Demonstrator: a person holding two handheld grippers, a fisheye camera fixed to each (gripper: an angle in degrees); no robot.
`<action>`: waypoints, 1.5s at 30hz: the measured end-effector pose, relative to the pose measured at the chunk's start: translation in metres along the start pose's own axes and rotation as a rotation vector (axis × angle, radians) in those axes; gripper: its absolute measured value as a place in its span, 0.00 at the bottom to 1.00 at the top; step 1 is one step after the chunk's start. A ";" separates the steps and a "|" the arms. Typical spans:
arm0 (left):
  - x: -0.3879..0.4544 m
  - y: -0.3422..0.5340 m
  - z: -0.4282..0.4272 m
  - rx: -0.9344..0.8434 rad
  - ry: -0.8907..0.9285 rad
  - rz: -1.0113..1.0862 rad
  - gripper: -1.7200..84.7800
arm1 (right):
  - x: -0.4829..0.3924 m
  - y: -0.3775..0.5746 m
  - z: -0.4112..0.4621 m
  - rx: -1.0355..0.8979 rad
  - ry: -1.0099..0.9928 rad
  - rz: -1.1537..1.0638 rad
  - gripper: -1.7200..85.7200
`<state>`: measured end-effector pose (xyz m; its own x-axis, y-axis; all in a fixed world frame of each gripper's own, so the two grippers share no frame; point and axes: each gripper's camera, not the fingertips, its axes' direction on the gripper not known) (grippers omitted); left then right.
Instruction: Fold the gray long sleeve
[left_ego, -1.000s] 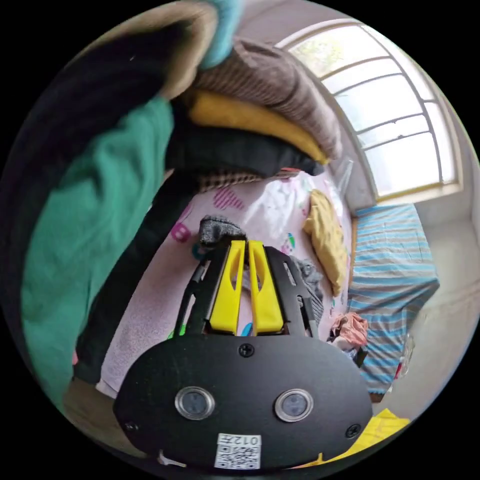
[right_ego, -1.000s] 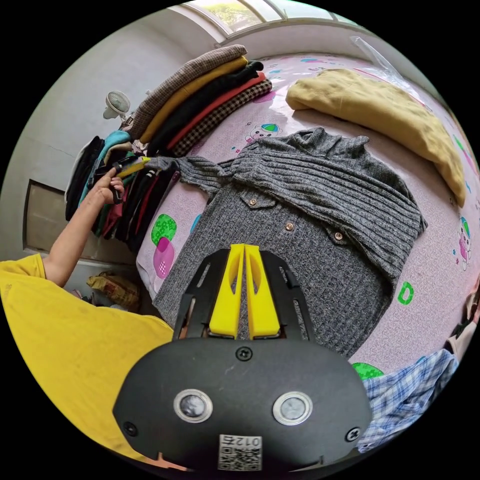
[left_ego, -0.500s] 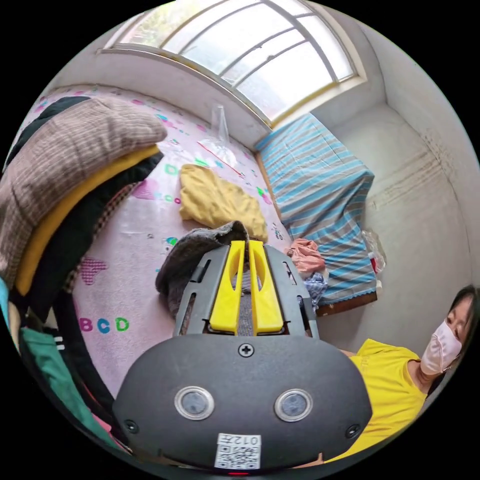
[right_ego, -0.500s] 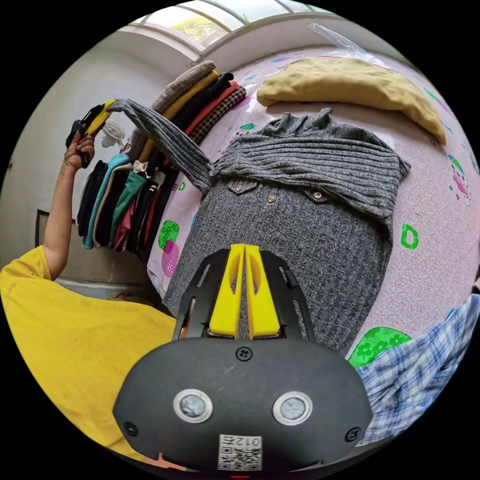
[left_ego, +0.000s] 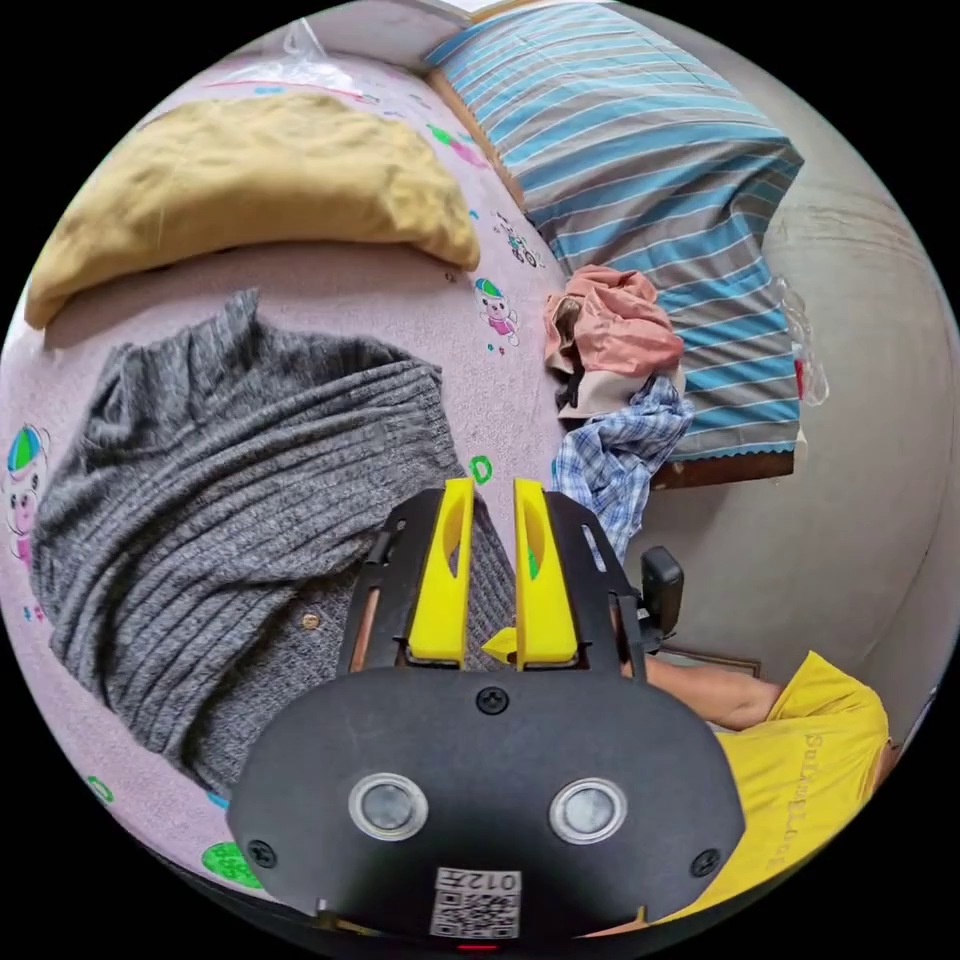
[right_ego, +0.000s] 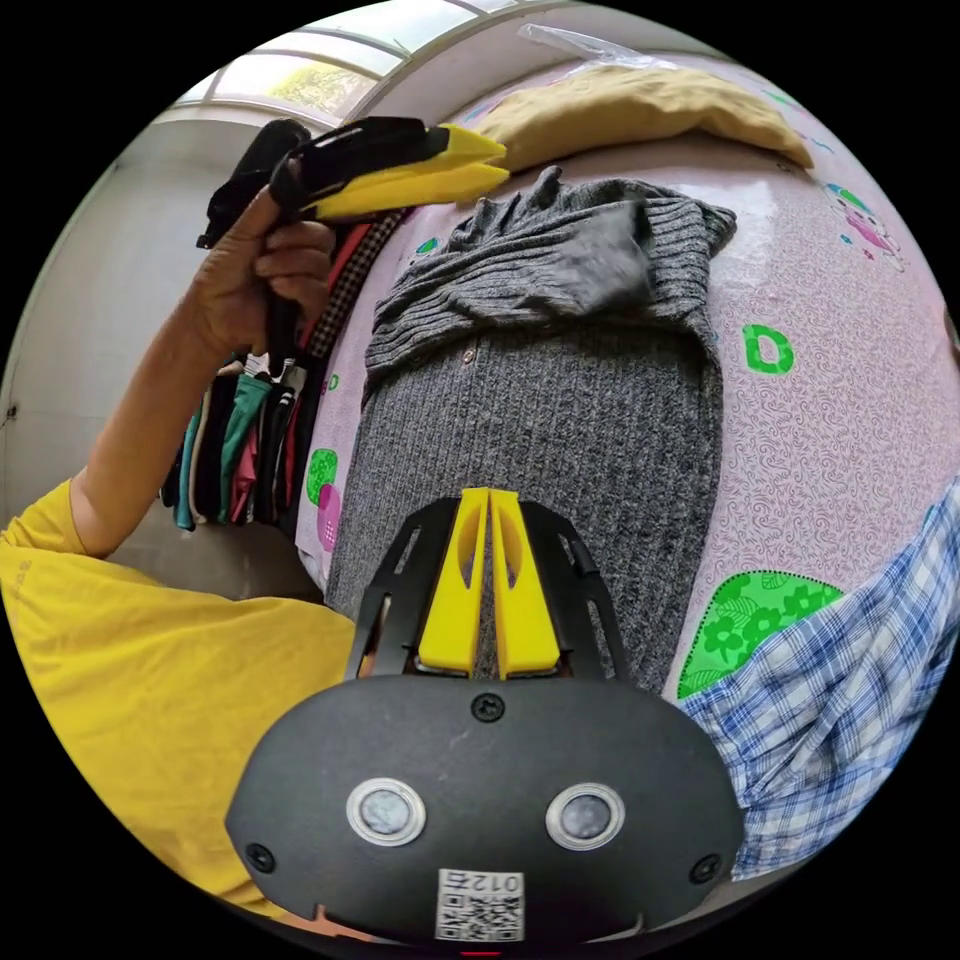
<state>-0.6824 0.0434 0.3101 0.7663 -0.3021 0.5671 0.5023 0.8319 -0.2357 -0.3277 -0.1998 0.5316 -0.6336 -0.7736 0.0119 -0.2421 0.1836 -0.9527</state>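
Right gripper view: our right tongs (right_ego: 488, 500) pinch the gray long sleeve (right_ego: 560, 420) hem at 6 o'clock on the bed (right_ego: 840, 400); our left tongs (left_ego: 490, 495), slightly open, hold nothing above it.

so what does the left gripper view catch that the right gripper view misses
Left gripper view alone: a blue striped cover and a pink garment heaped beside the bed, with the left gripper open above the sweater.

Right gripper view alone: the window, a row of hanging clothes, and the person's hand gripping the left gripper's handle. The right gripper is shut on the sweater's hem.

Shared: the gray sweater, the yellow garment, the plaid shirt and the pink bedsheet.
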 end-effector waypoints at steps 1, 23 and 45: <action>-0.006 0.002 0.002 0.028 0.037 -0.006 0.04 | 0.005 -0.003 -0.004 0.004 0.003 0.005 0.03; -0.211 0.006 -0.141 0.029 -0.266 -0.339 0.04 | 0.094 -0.154 -0.033 0.084 0.103 0.292 0.07; -0.237 -0.078 -0.141 -0.023 -0.442 -0.366 0.02 | 0.096 -0.203 -0.036 -0.094 0.211 0.174 0.04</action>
<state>-0.8470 -0.0153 0.0829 0.3034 -0.3410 0.8897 0.7156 0.6981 0.0236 -0.3655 -0.2896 0.7370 -0.8083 -0.5837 -0.0772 -0.1771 0.3661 -0.9136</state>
